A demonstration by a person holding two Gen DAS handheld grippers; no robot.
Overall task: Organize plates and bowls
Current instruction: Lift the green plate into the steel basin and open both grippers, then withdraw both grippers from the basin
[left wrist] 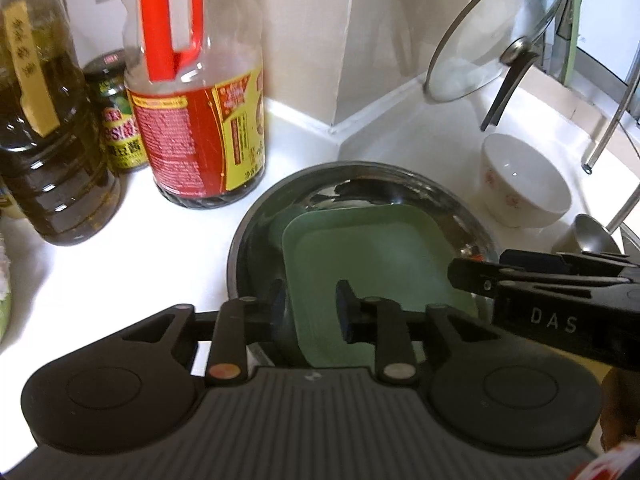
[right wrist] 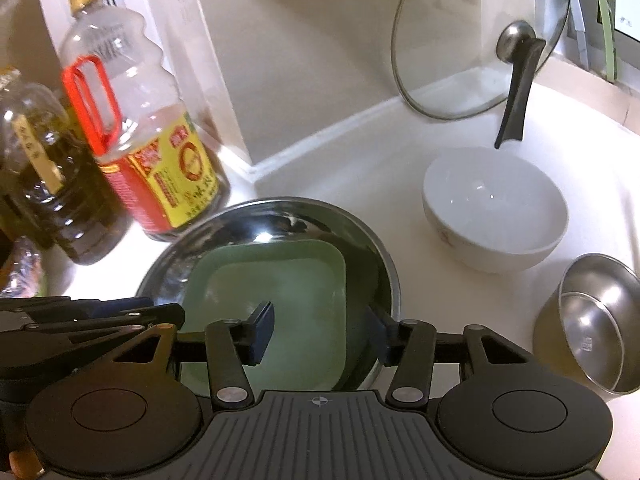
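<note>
A round steel plate (left wrist: 256,216) (right wrist: 360,224) lies on the white counter with a green square plate (left wrist: 360,248) (right wrist: 276,284) inside it. My left gripper (left wrist: 312,308) is open astride their near left edge: one finger sits outside the steel rim, the other over the green plate, and neither pad presses. My right gripper (right wrist: 320,334) is open astride the green plate's right edge, one finger over the green, the other inside the steel rim. A white bowl (left wrist: 524,184) (right wrist: 496,208) stands upright to the right. A small steel bowl (right wrist: 588,320) lies tilted at the far right.
An oil bottle (left wrist: 44,128) (right wrist: 48,184), a small jar (left wrist: 120,120) and a red-handled bottle (left wrist: 200,120) (right wrist: 152,152) stand at the left. A glass lid (left wrist: 496,32) (right wrist: 480,40) leans on the back wall. A metal ladle (left wrist: 588,232) lies at the right.
</note>
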